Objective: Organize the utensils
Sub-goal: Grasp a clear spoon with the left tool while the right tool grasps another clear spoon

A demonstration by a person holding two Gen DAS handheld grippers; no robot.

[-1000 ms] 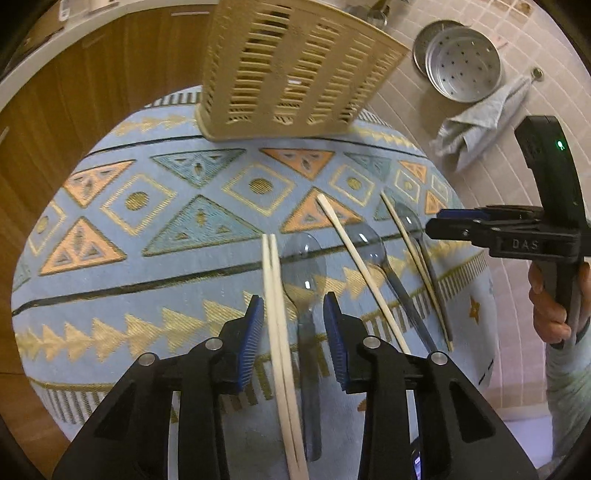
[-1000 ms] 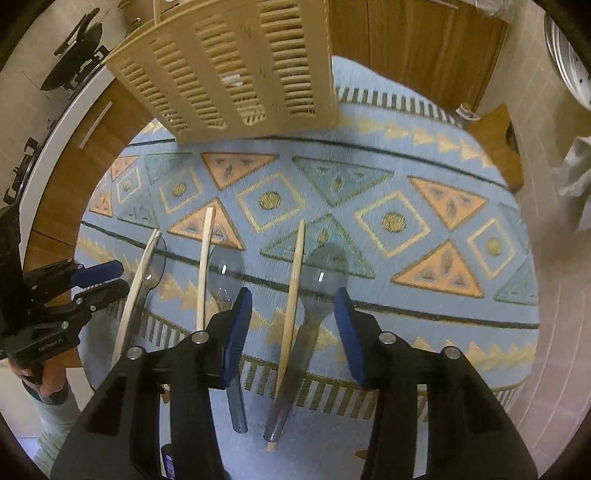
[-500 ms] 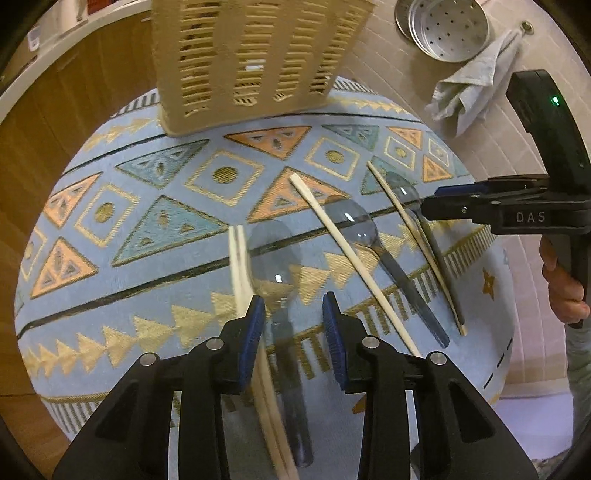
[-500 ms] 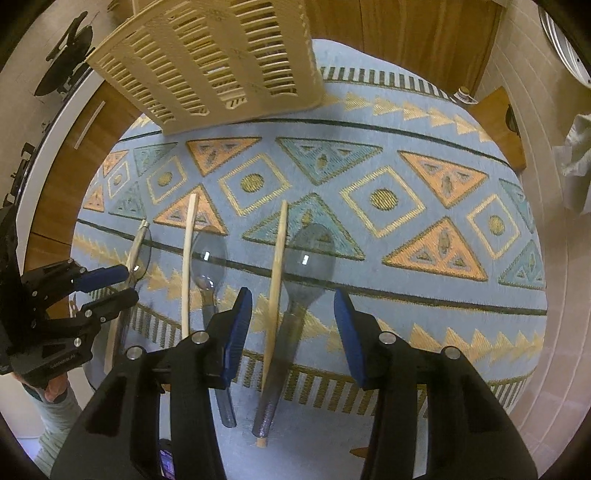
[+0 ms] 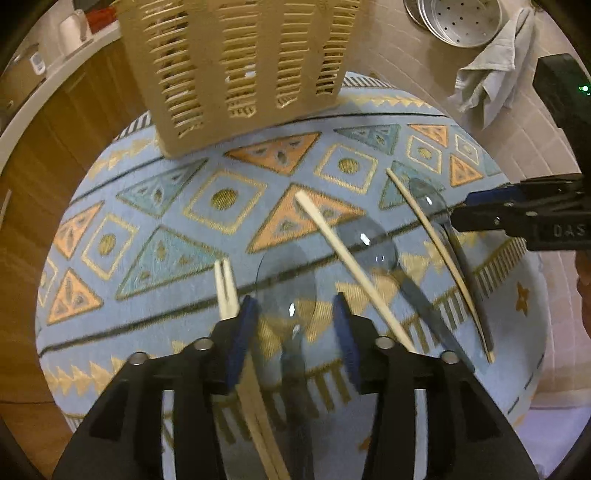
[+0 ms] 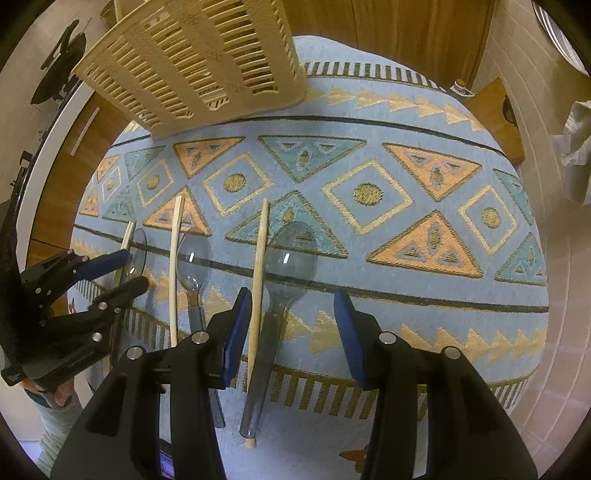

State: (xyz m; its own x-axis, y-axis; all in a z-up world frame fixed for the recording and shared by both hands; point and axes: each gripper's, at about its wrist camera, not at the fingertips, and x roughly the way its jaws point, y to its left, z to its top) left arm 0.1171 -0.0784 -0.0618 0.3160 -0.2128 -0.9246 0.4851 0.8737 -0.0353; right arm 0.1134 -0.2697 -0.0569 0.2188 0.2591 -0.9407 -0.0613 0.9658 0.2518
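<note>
Two chopsticks (image 5: 227, 291) have been let go beside the left gripper (image 5: 295, 332), whose jaws are opening around a spoon (image 5: 286, 291). Right gripper (image 6: 291, 332) is half open, empty.

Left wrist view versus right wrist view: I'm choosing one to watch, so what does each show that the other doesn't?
Only the left wrist view shows the perforated round metal steamer tray on the tiled floor. Only the right wrist view shows the small wooden board beside the rug's far edge. Both show the beige slotted plastic basket, the blue patterned rug, three clear plastic spoons beside wooden chopsticks, a crumpled grey cloth, and both grippers: the left gripper, opening over a spoon, and the right gripper, open.
</note>
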